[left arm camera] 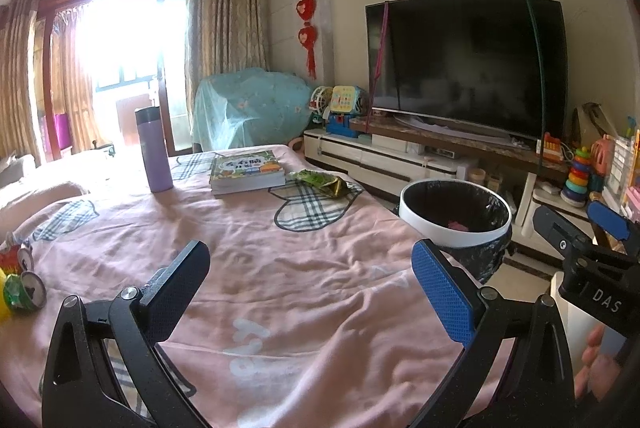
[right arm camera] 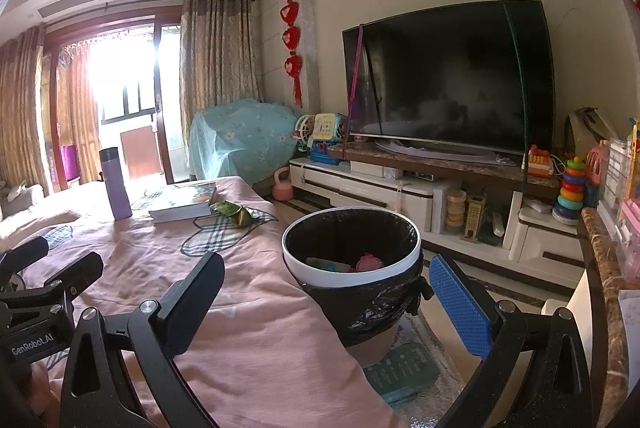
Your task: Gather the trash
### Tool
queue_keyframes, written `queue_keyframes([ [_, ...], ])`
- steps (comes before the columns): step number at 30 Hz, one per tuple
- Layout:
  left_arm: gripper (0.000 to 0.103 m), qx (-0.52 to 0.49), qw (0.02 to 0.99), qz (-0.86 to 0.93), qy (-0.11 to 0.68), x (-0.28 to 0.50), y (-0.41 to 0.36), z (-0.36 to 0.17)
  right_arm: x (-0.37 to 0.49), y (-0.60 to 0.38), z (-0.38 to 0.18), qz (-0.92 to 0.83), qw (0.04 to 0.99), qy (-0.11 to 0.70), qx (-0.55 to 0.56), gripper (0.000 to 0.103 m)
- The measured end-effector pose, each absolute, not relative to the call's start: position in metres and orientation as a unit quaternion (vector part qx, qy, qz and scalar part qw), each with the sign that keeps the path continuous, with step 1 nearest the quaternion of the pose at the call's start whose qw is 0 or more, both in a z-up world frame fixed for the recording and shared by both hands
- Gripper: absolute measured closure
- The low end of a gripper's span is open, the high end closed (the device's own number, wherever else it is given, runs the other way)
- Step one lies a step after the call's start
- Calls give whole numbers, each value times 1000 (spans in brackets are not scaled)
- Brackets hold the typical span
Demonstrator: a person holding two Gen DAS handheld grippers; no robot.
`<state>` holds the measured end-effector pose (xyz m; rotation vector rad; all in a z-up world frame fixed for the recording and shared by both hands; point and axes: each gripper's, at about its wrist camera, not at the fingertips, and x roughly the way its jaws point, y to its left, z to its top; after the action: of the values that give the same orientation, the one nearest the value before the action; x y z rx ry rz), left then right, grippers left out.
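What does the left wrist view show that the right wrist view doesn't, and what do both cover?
Only the left wrist view shows the crushed cans at the table's left edge. Only the right wrist view shows the pink kettlebell on the floor and the items inside the trash bin. Both show the green wrapper beside the books, the purple bottle, and both grippers open and empty.

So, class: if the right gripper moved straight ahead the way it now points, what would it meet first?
Most likely the trash bin: it sits between the open fingers of the right gripper, just off the table's pink cloth. Depth is hard to judge.
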<state>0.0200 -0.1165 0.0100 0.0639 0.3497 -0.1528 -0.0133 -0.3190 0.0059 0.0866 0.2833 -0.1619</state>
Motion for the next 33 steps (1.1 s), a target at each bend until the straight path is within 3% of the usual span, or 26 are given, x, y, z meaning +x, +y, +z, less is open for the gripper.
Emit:
queue_keyframes([
  [33,0,32,981,-75,178,22,-116,8,-14,-315,5,-77,986,140,44,0],
])
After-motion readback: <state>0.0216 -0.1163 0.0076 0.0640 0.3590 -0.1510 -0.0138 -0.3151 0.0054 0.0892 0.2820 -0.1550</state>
